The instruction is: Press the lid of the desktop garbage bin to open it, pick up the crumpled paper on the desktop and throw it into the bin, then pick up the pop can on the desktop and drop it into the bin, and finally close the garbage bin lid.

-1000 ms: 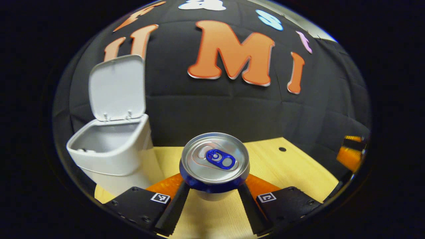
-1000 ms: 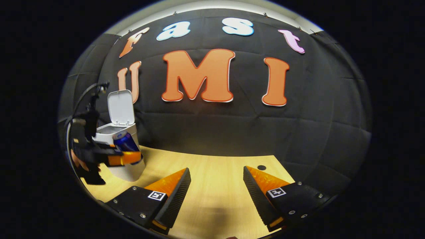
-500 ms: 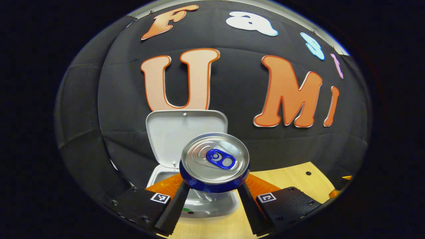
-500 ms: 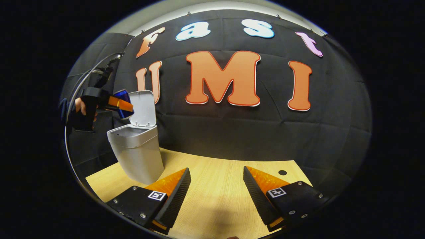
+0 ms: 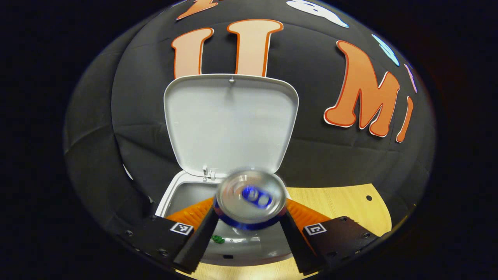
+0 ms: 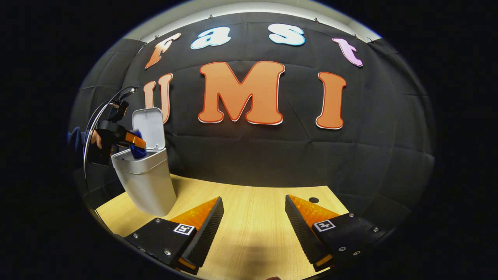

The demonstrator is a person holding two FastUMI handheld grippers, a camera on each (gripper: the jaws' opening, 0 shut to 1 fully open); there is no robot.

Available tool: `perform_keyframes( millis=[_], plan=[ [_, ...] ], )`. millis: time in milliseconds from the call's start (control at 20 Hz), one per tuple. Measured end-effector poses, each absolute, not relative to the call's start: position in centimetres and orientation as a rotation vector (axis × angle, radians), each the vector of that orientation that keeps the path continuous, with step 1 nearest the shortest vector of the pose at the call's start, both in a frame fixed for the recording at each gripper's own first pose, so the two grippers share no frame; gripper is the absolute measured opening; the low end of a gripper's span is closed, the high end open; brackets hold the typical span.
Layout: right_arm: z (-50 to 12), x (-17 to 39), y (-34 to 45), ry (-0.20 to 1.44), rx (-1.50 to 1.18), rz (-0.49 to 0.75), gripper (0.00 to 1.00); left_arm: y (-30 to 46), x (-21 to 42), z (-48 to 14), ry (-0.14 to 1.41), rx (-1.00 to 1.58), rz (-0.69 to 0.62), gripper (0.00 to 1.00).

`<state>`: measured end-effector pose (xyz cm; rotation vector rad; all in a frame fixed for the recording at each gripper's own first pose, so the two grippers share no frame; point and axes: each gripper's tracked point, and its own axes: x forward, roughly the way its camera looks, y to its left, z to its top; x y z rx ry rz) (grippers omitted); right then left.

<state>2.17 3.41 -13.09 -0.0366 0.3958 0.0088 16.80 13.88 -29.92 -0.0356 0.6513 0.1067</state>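
The white desktop bin (image 5: 168,196) stands open with its lid (image 5: 231,120) upright. Right over the bin's mouth, the blue pop can (image 5: 251,196) is blurred between the fingers of my left gripper (image 5: 249,213), whose jaws have spread and no longer clamp it. In the right gripper view the bin (image 6: 146,182) stands far left, and the can (image 6: 138,151) dips into its mouth under the left gripper (image 6: 132,140), which a hand (image 6: 95,140) holds. My right gripper (image 6: 253,212) is open above the wooden table (image 6: 253,237), holding nothing.
A small green scrap (image 5: 218,238) lies inside the bin. The black cloth wall rises right behind the bin. The tabletop has a round hole (image 6: 313,200) near its far right corner. The bin sits close to the table's left edge.
The left gripper carried the can up and over the open bin, then lowered toward its mouth. Its fingers have now spread a little and the can blurs downward. The right gripper stayed in place.
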Motion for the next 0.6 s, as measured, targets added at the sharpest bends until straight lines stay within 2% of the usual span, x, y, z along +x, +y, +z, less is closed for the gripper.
perform_keyframes(
  millis=[100, 450, 600],
  plan=[
    [-13.2, 2.0, 3.4, 0.400, -0.037, 0.007, 0.95, 13.6, 17.4, -28.8, 0.605, -0.048, 0.111, 0.98],
    [-12.9, 2.3, 3.5, 0.396, -0.045, 0.022, 0.95, 12.1, 20.6, -18.3, 0.390, 0.022, 0.084, 0.94],
    [-12.7, 2.4, 3.3, 0.390, -0.040, 0.020, 0.95, 13.2, 23.9, -14.1, 0.325, 0.082, 0.119, 0.94]
  ],
)
